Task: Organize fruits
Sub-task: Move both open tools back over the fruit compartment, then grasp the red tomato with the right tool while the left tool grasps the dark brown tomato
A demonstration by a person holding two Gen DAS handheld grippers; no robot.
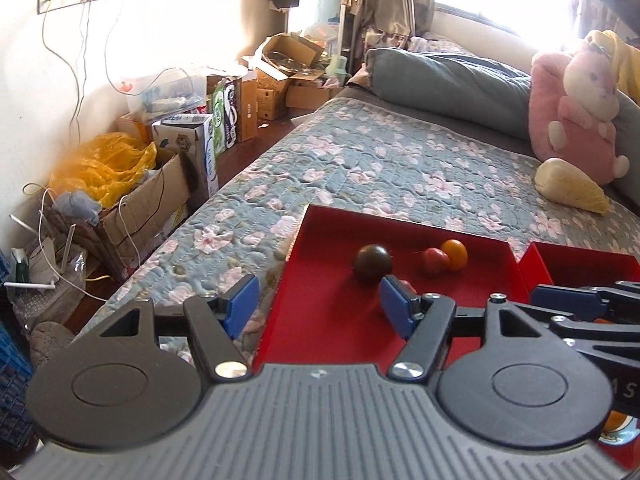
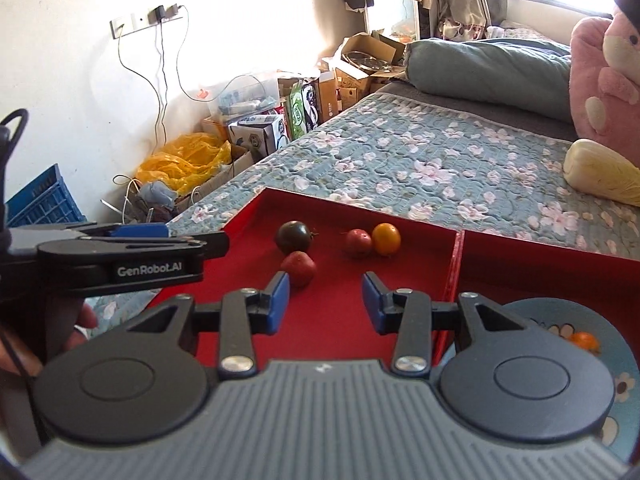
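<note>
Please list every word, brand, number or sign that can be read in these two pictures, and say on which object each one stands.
"GenRobot.AI": white letters on the black side of the left hand-held gripper, seen in the right wrist view.
"A S": two pale letters on the black body of the right hand-held gripper, at the right edge of the left wrist view; the rest is cut off.
Printing on the cardboard boxes by the wall: too small and blurred to read.

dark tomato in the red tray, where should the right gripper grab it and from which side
Grip the dark tomato across its round middle, coming down from above and the near side. Its stem points right, and a red fruit sits close against its front, so fingers likely fit best on its left and right flanks. The right gripper is open and empty above the red tray.
</note>
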